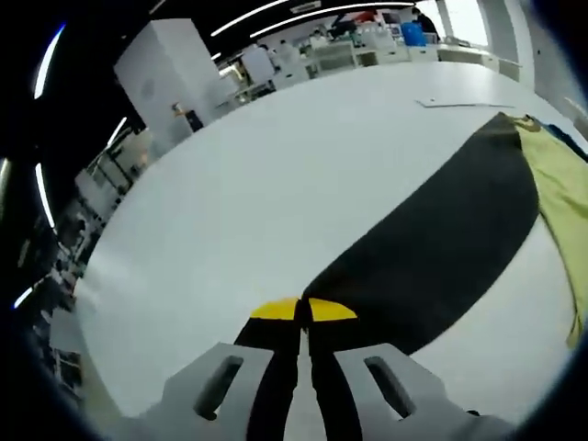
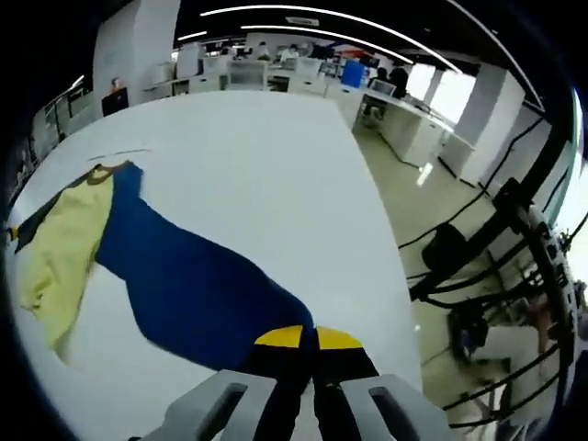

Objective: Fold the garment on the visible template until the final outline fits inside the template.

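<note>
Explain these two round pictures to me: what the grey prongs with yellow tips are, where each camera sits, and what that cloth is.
A person holds a two-jaw tool in each hand; a camera rides on each, looking along its jaws. In the left gripper view, the left gripper is closed on the black edge of the garment. In the right gripper view, the right gripper is closed on the garment's blue part. A yellow part lies beyond. The garment is spread on a white table, in an office.

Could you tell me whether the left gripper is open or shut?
Shut: the left gripper has its yellow tips touching, pinching the dark cloth.
</note>
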The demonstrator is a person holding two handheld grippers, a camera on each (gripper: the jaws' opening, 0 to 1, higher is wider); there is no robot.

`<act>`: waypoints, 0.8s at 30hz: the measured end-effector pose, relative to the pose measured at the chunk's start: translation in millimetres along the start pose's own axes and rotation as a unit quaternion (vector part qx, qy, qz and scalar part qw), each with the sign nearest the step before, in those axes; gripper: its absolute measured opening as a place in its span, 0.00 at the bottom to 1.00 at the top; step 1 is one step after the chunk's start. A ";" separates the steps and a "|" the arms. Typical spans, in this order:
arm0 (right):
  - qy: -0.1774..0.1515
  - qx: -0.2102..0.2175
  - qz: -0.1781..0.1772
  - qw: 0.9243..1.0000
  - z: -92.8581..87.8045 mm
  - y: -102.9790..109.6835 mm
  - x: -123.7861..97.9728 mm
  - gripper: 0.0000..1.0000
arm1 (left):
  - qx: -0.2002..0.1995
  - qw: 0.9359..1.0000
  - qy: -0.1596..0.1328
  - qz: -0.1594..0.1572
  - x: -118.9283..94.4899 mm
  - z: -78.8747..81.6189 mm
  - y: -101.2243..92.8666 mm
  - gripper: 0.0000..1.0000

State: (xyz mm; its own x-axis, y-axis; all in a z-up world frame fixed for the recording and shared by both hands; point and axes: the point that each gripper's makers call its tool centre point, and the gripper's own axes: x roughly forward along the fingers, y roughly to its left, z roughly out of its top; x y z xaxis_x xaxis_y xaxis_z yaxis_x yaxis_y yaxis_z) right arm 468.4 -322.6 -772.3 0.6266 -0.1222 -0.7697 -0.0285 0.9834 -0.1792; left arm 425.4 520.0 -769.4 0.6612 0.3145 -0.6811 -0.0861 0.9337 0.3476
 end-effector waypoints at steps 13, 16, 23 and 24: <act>0.005 0.040 -0.008 0.999 -4.4 -26.7 13.6 0.00 | 0.006 1.000 0.010 0.007 2.3 -3.6 8.5 0.00; 0.000 0.048 -0.004 0.999 -3.3 -27.9 14.0 0.00 | 0.007 1.000 0.010 0.007 2.0 -2.2 9.2 0.00; -0.005 0.050 0.002 0.999 -3.2 -28.5 8.9 0.10 | 0.023 1.000 0.009 0.005 -3.5 0.7 5.8 0.01; -0.008 0.054 0.001 0.998 -3.3 -28.8 8.0 0.16 | 0.030 1.000 0.009 0.005 -5.7 1.1 5.4 0.02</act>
State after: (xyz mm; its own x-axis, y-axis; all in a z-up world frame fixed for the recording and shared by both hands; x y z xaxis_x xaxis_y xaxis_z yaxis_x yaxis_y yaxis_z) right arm 471.6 -352.4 -775.3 0.6389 -0.1182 -0.7602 0.0541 0.9926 -0.1089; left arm 422.0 523.0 -762.9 0.6477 0.3269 -0.6882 -0.0475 0.9189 0.3917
